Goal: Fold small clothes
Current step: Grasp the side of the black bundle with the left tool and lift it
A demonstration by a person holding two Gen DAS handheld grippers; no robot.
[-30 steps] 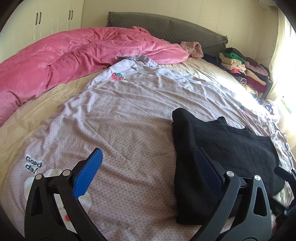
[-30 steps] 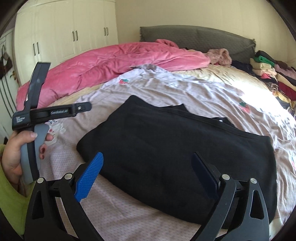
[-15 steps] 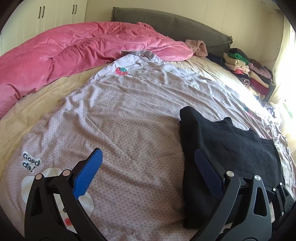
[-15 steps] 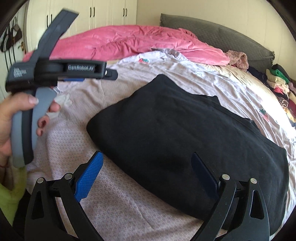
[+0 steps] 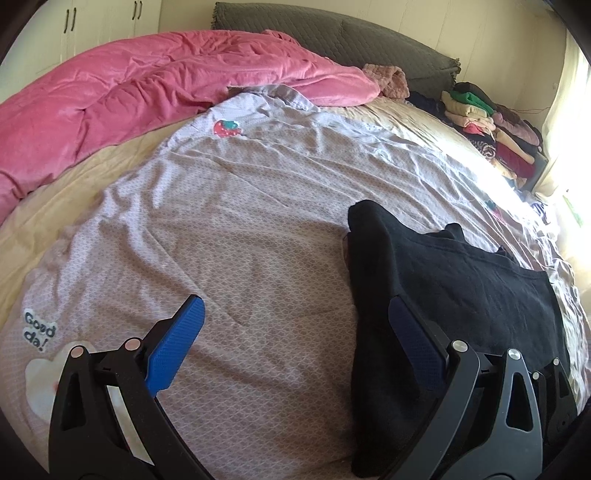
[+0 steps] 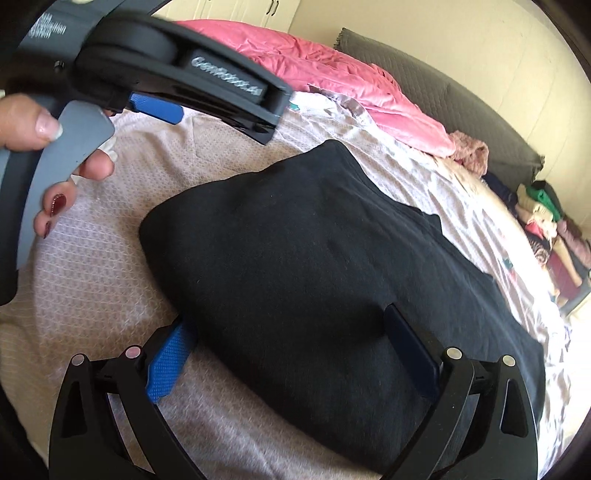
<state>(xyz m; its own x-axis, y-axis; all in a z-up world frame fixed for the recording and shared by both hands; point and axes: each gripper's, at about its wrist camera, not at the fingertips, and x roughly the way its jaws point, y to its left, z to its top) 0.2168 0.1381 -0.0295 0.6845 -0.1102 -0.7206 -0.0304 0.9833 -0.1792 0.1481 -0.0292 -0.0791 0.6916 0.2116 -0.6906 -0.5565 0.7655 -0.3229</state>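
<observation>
Setting: a bed [image 5: 74, 206] spread with a pale lilac patterned sheet [image 5: 236, 236], a pink duvet [image 5: 140, 85] heaped along its far left edge.
Garment: a black garment [image 6: 317, 266], folded into a thick slab, lies flat on the sheet at the near right of the bed.
Left gripper: the left gripper [image 5: 291, 325] hangs above the sheet with its blue fingers spread wide and nothing between them; its right finger sits over the garment's left edge.
Right gripper: the right gripper [image 6: 288, 347] is low at the garment's near edge, jaws wide, one finger at either side of the near left corner; contact cannot be told.
Hand: a hand [image 6: 48, 155] grips the left tool's grey handle.
Background: stacked folded clothes [image 5: 491, 129] sit at the far right, beside a grey headboard [image 5: 332, 33].
</observation>
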